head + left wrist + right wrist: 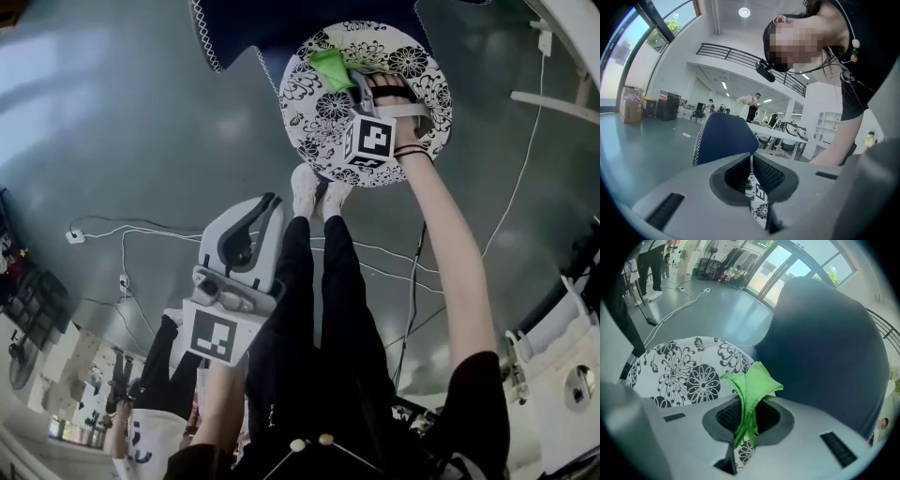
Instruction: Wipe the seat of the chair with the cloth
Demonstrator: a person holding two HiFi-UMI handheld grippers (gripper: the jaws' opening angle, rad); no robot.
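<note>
Glossy grey floor (141, 122), crossed by thin white cables (141, 228), stood on by a pair of white shoes (305, 187), round chair seat of black-and-white flowered fabric (309, 84) set just beyond them.

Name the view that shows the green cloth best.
The right gripper view: the green fabric cloth sits close and central, pinched in the right claw. The head view shows it small, over the round floral chair seat; the left gripper view shows only a green speck.

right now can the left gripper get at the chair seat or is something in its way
Probably yes. The left gripper hangs shut and empty short of the seat, nothing visibly between. The right gripper and its green cloth occupy the far right part; the seat's left side is bare.
</note>
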